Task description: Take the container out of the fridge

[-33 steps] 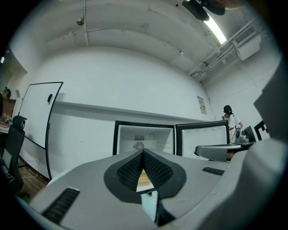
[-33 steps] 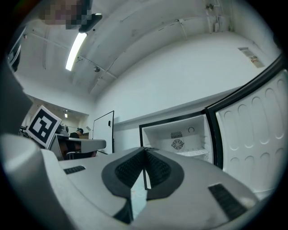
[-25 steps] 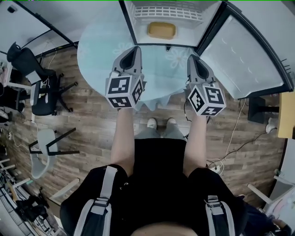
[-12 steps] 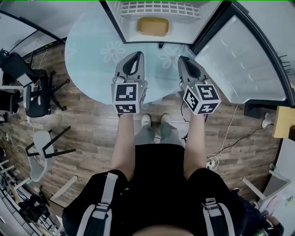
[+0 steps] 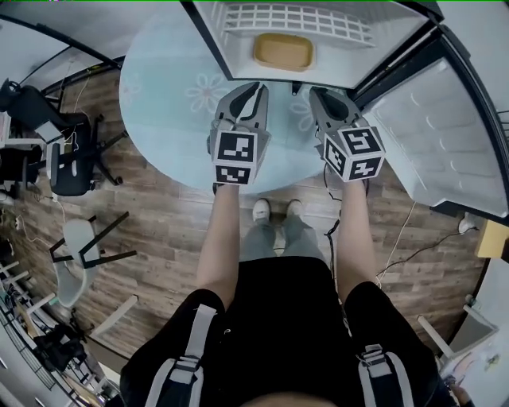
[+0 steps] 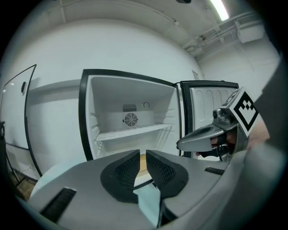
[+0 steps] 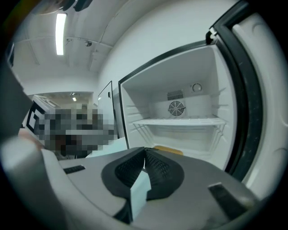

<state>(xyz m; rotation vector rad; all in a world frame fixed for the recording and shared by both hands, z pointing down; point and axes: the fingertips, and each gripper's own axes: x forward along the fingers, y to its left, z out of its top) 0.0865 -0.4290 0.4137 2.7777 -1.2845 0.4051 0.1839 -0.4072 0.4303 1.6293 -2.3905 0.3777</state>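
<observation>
Left claw (image 5: 249,95) hovers just in front of the open fridge (image 5: 238,56). Its jaws are slightly apart, having just been opening, and nothing is between them. On the fridge floor, under the wire shelf (image 5: 294,17), lies the tan container (image 5: 283,52), apart from both claws. Right claw (image 5: 324,97) hangs before the fridge too, jaws together and empty. The container looks like a shallow, stiff, light plastic tub, probably smooth. Pinching its near rim wall seems the surest hold.
</observation>
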